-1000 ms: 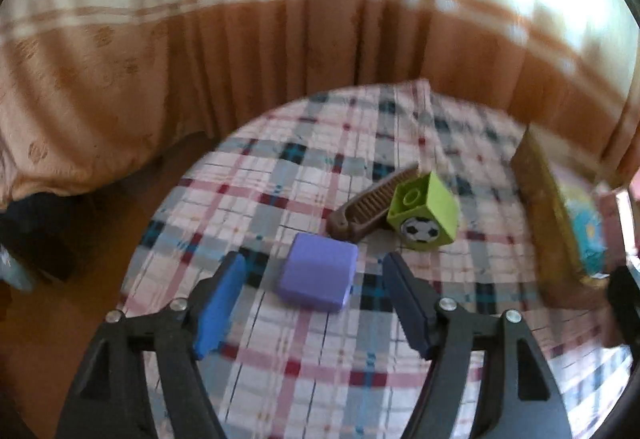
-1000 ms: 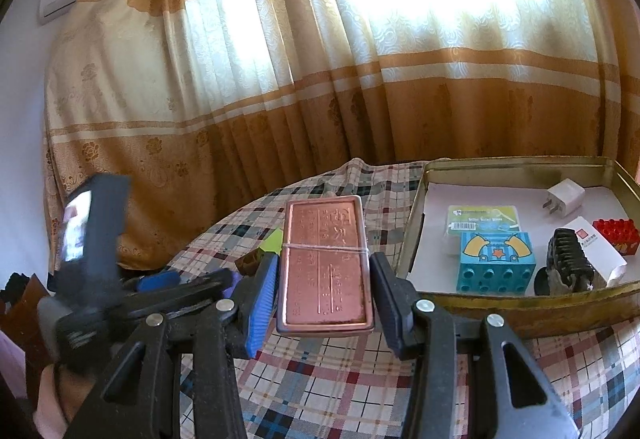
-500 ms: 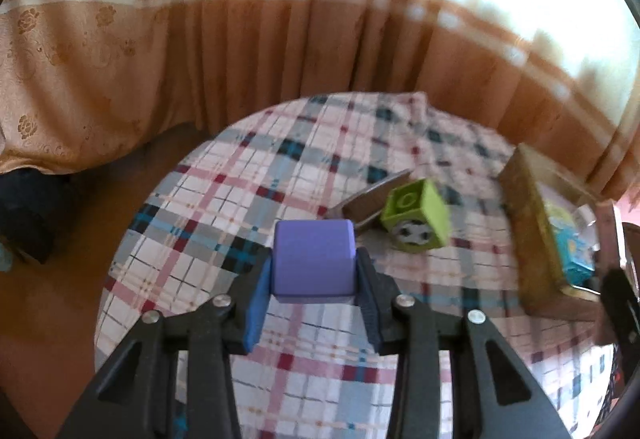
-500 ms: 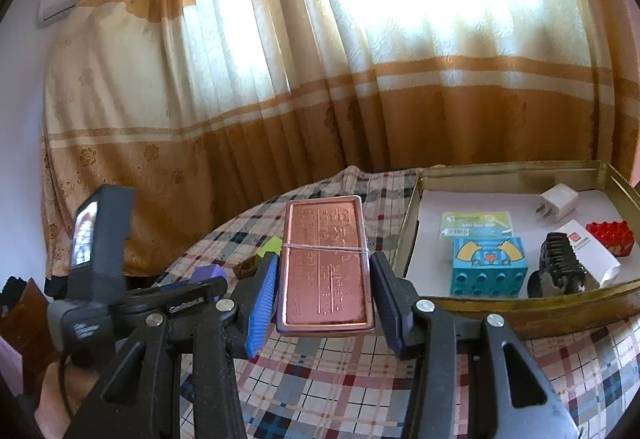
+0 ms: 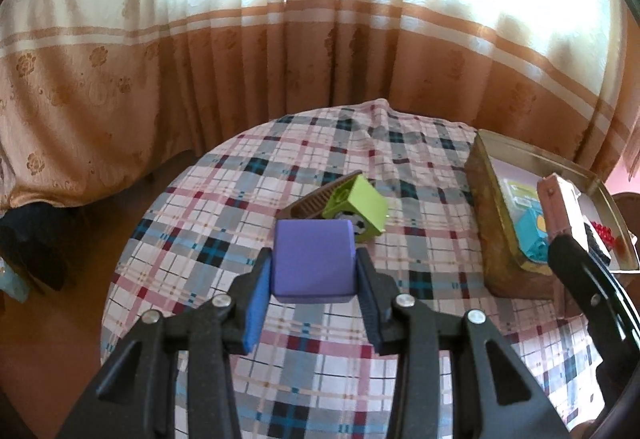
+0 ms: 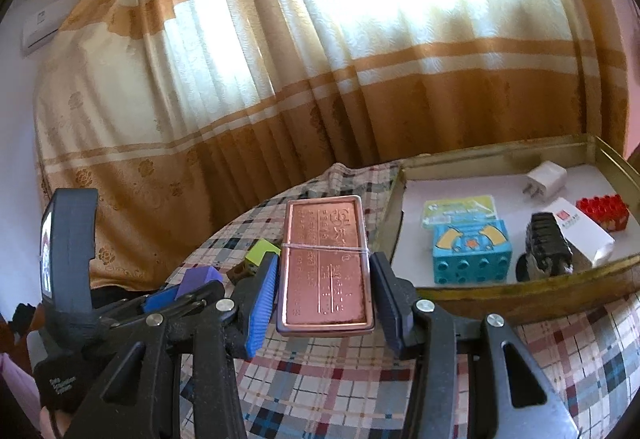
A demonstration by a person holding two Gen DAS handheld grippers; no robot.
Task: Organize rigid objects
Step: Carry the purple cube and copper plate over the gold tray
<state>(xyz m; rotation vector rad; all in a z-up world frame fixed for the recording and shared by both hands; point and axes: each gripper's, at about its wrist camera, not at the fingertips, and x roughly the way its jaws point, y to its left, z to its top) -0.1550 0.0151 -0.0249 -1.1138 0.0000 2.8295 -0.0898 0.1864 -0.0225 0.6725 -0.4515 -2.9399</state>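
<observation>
My left gripper (image 5: pixel 314 279) is shut on a purple block (image 5: pixel 314 259) and holds it above the plaid tablecloth (image 5: pixel 224 207). Just beyond it a lime green cube (image 5: pixel 366 209) leans against a brown comb (image 5: pixel 310 205). My right gripper (image 6: pixel 324 279) is shut on a copper-coloured flat tin (image 6: pixel 325 259) with a thin band around it, held level left of the gold tray (image 6: pixel 472 295). The same tin (image 5: pixel 558 205) shows at the right edge of the left wrist view, in front of the tray (image 5: pixel 486 199). The purple block (image 6: pixel 198 277) is also visible low left in the right wrist view.
The tray holds a teal toy block (image 6: pixel 472 257), a green card (image 6: pixel 460 209), a white charger (image 6: pixel 544 181), a white box (image 6: pixel 582 233), a red brick (image 6: pixel 602 209) and a black clip (image 6: pixel 546 247). Curtains (image 5: pixel 280 59) hang behind the round table; the floor (image 5: pixel 48 339) drops off to its left.
My left gripper closed on the purple block, lifted it off the cloth and swung right, bringing the tray more into view. The right gripper kept its hold on the tin and barely moved.
</observation>
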